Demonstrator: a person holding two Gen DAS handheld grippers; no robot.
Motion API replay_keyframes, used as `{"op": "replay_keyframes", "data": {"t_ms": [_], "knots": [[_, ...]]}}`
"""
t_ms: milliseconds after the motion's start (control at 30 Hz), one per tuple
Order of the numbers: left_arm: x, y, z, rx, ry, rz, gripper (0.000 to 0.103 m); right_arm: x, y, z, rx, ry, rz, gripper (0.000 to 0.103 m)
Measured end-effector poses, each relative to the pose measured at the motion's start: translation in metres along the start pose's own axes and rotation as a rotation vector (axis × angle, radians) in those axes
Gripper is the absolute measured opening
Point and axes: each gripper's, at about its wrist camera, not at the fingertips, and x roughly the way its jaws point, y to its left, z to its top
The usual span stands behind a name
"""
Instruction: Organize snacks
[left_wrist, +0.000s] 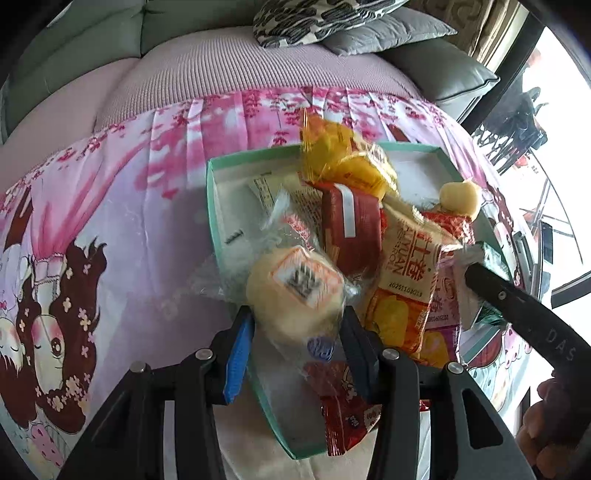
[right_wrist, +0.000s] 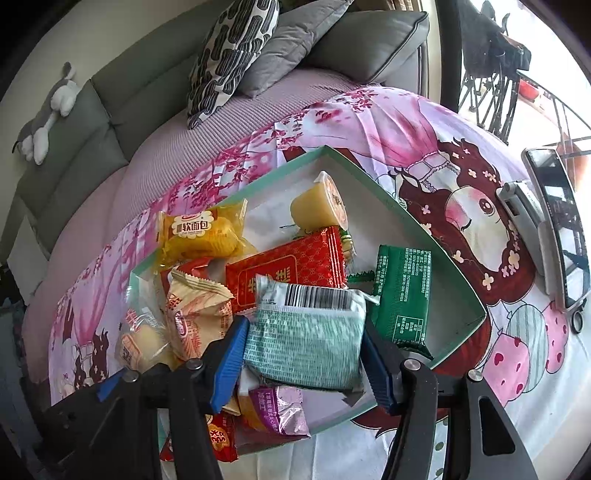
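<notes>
— Gripping what, the left tongs (left_wrist: 295, 332)?
— A pale bun (left_wrist: 291, 295), over the box (left_wrist: 212, 206).
— And the right tongs (right_wrist: 306, 354)?
— Clenched on a teal packet (right_wrist: 306, 339), above the snacks (right_wrist: 295, 266) in that box, which lies on a pink cloth (right_wrist: 424, 122).

A grey-green sofa (right_wrist: 110, 103) runs along the back, its seat under a pale pink ribbed cover (left_wrist: 240, 70). A black-and-white patterned cushion (right_wrist: 231, 55) leans against a plain grey cushion (right_wrist: 291, 40). A grey and white plush toy (right_wrist: 48, 110) lies on the sofa back. A pink cartoon-print cloth (left_wrist: 129, 192) covers the front surface. Bright daylight enters through a window (left_wrist: 561, 122) on the right.
</notes>
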Motion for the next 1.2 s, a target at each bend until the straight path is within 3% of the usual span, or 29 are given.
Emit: {"op": "replay_keyframes", "data": {"t_ms": [133,300,367,500,567,633,733,800,900,1033,1200], "knots": [[-0.008,0.003,0.003,-0.01,-0.02,-0.004,0.051,0.001,0.001,-0.001,-0.013,0.003,-0.003,0.063],[-0.019,0.009,0.003,-0.028,-0.039,0.009,0.064,0.002,0.003,-0.001,-0.024,0.003,-0.001,0.069],[-0.025,0.013,0.004,-0.044,-0.05,0.006,0.07,0.001,0.004,-0.002,-0.031,-0.007,0.006,0.078],[-0.035,0.021,0.003,-0.078,-0.08,0.035,0.072,-0.001,0.006,-0.003,-0.041,-0.021,0.009,0.084],[-0.037,0.027,0.003,-0.1,-0.087,0.047,0.083,-0.001,0.006,-0.004,-0.037,-0.022,0.015,0.097],[-0.04,0.032,0.002,-0.12,-0.099,0.059,0.084,-0.003,0.005,-0.004,-0.036,-0.03,0.019,0.103],[-0.041,0.04,0.0,-0.155,-0.113,0.095,0.088,-0.005,0.006,-0.004,-0.041,-0.041,0.026,0.103],[-0.041,0.045,-0.001,-0.176,-0.141,0.162,0.099,-0.008,0.007,-0.004,-0.042,-0.053,0.029,0.103],[-0.041,0.053,-0.003,-0.187,-0.165,0.261,0.1,-0.016,0.01,-0.004,-0.047,-0.087,0.047,0.103],[-0.046,0.063,-0.009,-0.222,-0.172,0.26,0.1,-0.024,0.019,-0.006,-0.074,-0.111,0.056,0.103],[-0.051,0.065,-0.024,-0.227,-0.167,0.315,0.1,-0.032,0.031,-0.015,-0.11,-0.119,0.068,0.103]]}}
